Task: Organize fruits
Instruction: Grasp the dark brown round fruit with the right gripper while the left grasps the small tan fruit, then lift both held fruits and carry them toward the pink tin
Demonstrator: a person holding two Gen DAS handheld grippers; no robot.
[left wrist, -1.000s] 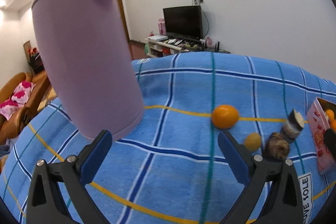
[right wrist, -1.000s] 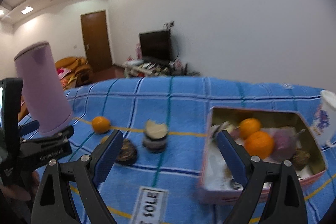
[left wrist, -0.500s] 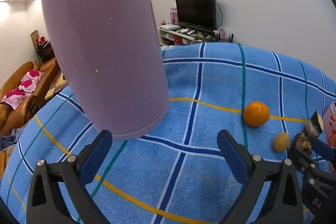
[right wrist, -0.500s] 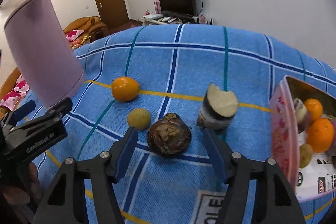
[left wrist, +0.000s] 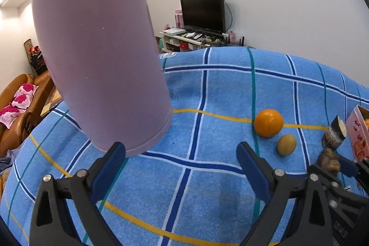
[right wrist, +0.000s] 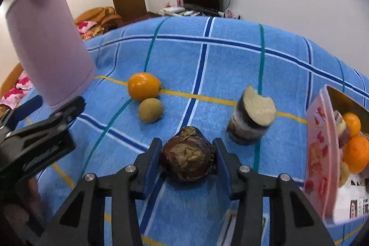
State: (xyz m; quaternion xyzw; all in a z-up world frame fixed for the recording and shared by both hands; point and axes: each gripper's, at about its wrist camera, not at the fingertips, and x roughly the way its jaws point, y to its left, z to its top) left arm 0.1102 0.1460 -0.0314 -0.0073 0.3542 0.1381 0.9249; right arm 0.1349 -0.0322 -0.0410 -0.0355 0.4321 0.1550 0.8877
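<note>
A dark brown round fruit (right wrist: 186,159) lies on the blue checked cloth (right wrist: 230,57). My right gripper (right wrist: 186,144) is closing on it, and both pads touch its sides. Beyond it lie an orange (right wrist: 143,86) and a small tan fruit (right wrist: 151,110), with a cut dark-skinned piece (right wrist: 251,119) upright to the right. The pink box (right wrist: 317,149) at the right edge holds oranges (right wrist: 355,153) and other fruit. My left gripper (left wrist: 180,151) stands wide, closing slightly, with nothing between its fingers. In the left wrist view the orange (left wrist: 268,122) and tan fruit (left wrist: 286,147) lie to its right.
A tall purple container (left wrist: 99,61) stands on the cloth just beyond the left gripper's left finger; it is also in the right wrist view as the purple container (right wrist: 48,43). A television, a door and a sofa are in the room behind.
My right gripper dropped and moved in over the brown fruit, and its jaws narrowed from wide to touching it. The left gripper edged closer to the purple container.
</note>
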